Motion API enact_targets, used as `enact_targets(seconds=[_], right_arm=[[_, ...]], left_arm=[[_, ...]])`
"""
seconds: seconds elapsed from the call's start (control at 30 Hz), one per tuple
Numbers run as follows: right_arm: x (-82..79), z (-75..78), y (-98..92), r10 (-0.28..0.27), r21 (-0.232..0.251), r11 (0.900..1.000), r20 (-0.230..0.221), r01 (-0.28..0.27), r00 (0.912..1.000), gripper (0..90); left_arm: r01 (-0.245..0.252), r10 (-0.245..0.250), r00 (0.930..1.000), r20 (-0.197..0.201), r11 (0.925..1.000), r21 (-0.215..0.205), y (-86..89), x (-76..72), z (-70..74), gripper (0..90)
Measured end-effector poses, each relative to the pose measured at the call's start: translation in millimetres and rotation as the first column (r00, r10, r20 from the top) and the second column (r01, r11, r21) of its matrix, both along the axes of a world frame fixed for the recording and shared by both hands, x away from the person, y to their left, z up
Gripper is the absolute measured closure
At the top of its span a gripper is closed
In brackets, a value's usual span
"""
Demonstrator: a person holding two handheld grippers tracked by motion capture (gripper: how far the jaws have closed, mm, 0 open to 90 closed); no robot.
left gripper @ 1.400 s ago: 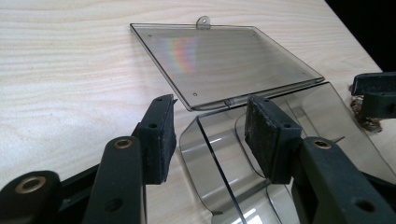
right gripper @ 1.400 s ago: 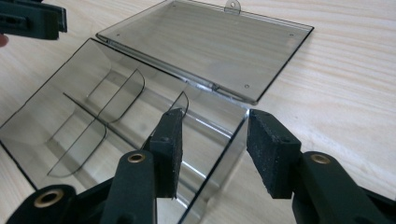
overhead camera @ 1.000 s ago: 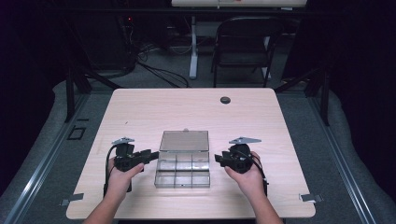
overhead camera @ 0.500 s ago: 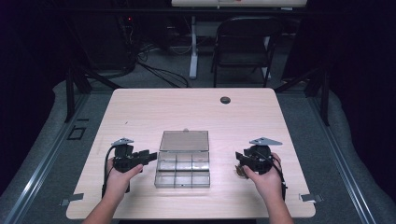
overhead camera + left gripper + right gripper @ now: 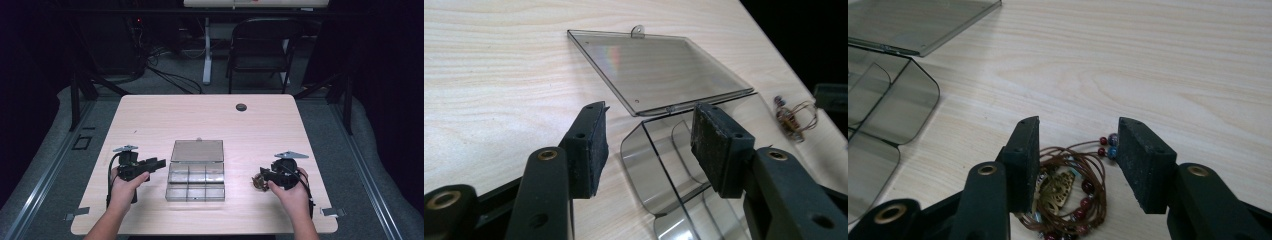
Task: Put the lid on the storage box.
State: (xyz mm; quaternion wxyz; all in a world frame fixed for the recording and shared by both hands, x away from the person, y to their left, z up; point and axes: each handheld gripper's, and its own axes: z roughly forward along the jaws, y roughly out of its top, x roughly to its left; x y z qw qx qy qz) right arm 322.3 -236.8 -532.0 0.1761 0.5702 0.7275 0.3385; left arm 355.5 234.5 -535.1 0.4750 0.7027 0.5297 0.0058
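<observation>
A smoky clear compartment box (image 5: 195, 192) lies at the table's front middle, its lid (image 5: 197, 150) folded flat behind it. My left gripper (image 5: 159, 163) sits just left of the box. Its jaws have just been opening and stand open with nothing between them (image 5: 649, 145); the box's corner (image 5: 649, 175) and lid (image 5: 659, 70) lie beyond. Right of the box, a brown cord bracelet (image 5: 258, 183) with red and blue beads and a brass charm rests on the table. My right gripper (image 5: 262, 177) is at it; its jaws have just been opening, and the bracelet (image 5: 1068, 190) lies loose between them (image 5: 1080, 135).
A round black grommet (image 5: 241, 107) sits in the table's far edge. A folding chair (image 5: 260, 50) and cables stand on the floor behind the table. Bare wood (image 5: 150, 120) stretches from the box to the far edge.
My right gripper has moved right, from the box's right edge to the bracelet. The left gripper has stayed by the box's left side.
</observation>
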Motion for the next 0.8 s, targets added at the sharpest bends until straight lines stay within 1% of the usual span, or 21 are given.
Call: enact_targets(seconds=[0.07, 0.1, 0.13, 0.2, 0.23, 0.3, 0.37, 0.43, 0.67, 0.73, 0.77, 0.8], right_arm=[[-1.0, -1.9, -2.4, -0.009, -0.013, 1.0, -0.004, 0.009, 1.0, 53.8], [-1.0, -2.9, -4.2, -0.007, -0.017, 1.0, -0.021, 0.007, 0.9997, 55.1], [-1.2, -4.6, -5.3, -0.01, -0.01, 1.0, -0.033, 0.01, 0.9994, 57.1], [-2.6, -6.7, -7.0, -0.016, 0.002, 1.0, -0.067, 0.016, 0.9976, 59.0], [-3.4, -7.7, -7.9, -0.017, -0.009, 1.0, -0.068, 0.017, 0.9975, 60.9], [-4.6, -8.6, -9.2, -0.022, -0.014, 1.0, -0.081, 0.021, 0.9965, 63.9], [-5.3, -9.0, -10.5, -0.03, -0.026, 0.999, -0.086, 0.028, 0.9959, 67.6], [-5.7, -10.8, -11.9, -0.038, -0.03, 0.999, -0.1, 0.035, 0.9943, 69.5], [-5.2, -17.8, -13.0, -0.036, -0.035, 0.999, -0.133, 0.031, 0.9905, 72.6], [-4.8, -19.1, -12.1, -0.036, -0.038, 0.999, -0.127, 0.031, 0.9913, 72.6], [-4.2, -20.5, -10.4, -0.028, -0.046, 0.999, -0.136, 0.022, 0.9903, 73.3], [-4.2, -20.5, -10.4, -0.028, -0.046, 0.999, -0.136, 0.022, 0.9903, 73.3]], left_arm=[[-0.002, 0.001, 1.0, -0.005, 0.9999, -0.014, 1.0, 1.6, 0.4, 48.6], [0.002, -0.003, 1.0, -0.005, 0.9999, -0.013, 1.7, 2.4, 0.8, 48.5], [-0.003, 0.003, 1.0, 0.0, 0.9999, -0.014, 1.9, 3.2, 0.6, 48.5], [-0.006, 0.006, 1.0, -0.004, 0.9998, -0.02, 1.9, 4.4, 0.1, 48.5], [-0.004, 0.004, 1.0, -0.004, 0.9998, -0.018, 1.2, 5.0, -0.4, 48.5], [0.002, -0.002, 1.0, -0.008, 0.9999, -0.013, -0.7, 5.2, -1.0, 48.4], [0.012, -0.012, 0.9999, -0.003, 0.9999, -0.004, -1.9, 5.2, -0.7, 48.4], [0.014, -0.014, 0.9999, 0.0, 0.9999, -0.006, -2.7, 4.8, 0.2, 48.3], [0.013, -0.013, 0.9999, 0.007, 0.9999, -0.007, -2.4, 4.6, 2.0, 48.2], [0.012, -0.012, 0.9999, 0.008, 0.9999, -0.008, -2.0, 4.7, 2.2, 48.0], [0.01, -0.01, 0.9999, 0.006, 0.9999, -0.008, -1.3, 4.8, 2.2, 47.9], [0.01, -0.01, 0.9999, 0.006, 0.9999, -0.008, -1.3, 4.8, 2.2, 47.8]])
